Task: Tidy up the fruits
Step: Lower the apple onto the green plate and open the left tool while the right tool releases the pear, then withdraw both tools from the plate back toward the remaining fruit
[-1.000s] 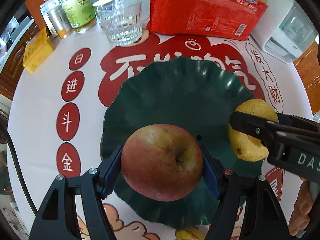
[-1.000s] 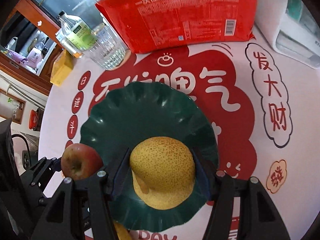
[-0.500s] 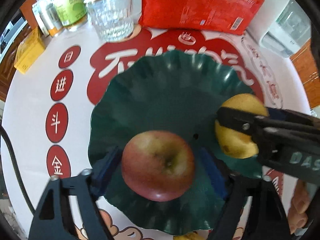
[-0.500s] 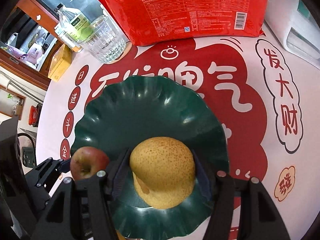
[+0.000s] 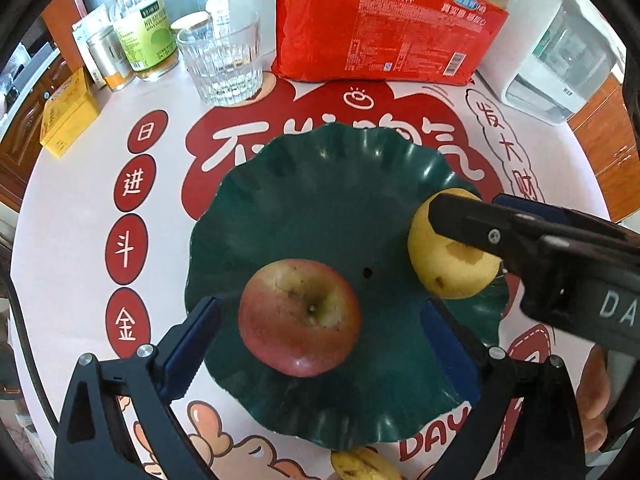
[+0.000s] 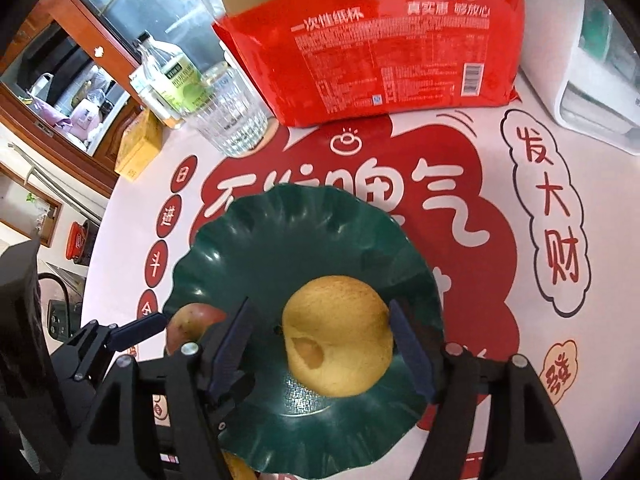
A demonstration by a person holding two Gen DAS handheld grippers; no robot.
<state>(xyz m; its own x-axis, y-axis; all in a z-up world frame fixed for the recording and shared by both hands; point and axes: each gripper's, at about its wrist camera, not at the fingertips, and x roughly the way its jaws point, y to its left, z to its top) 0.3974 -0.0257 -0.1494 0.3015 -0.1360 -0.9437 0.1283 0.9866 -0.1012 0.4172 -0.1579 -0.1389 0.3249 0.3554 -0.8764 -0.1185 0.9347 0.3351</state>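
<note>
From my left wrist view, nearest me a yellow banana (image 5: 362, 466) pokes out on the cloth just below the plate rim. My left gripper (image 5: 316, 344) has its jaws opening wide, both blue pads (image 5: 188, 344) clear of the red-and-yellow round apple (image 5: 299, 318), which rests on the dark green scalloped plate (image 5: 320, 200) between them with a gap on each side. To its right on the same plate sits the speckled yellow pear (image 5: 448, 272), with one black finger of my right gripper (image 5: 472, 236) across its top, and bare fingertips of a hand (image 5: 594, 396) show at the right edge.

From my right wrist view, my right gripper (image 6: 320, 346) is also opening; the pear (image 6: 338, 338) rests on the near part of the plate (image 6: 304, 232) between the pads, which I see standing just off its sides. The apple (image 6: 192, 326) peeks out at the left beside my left gripper's finger (image 6: 136, 330).

Beyond the plate lies the white tablecloth with red Chinese characters (image 5: 80, 220). Farther back stand 1 ribbed clear glass tumbler (image 5: 222, 66), a clear bottle with a green label (image 5: 142, 28), a small yellow box (image 5: 68, 118), a red plastic pack of paper cups (image 5: 384, 24) and a white appliance (image 5: 560, 64)
</note>
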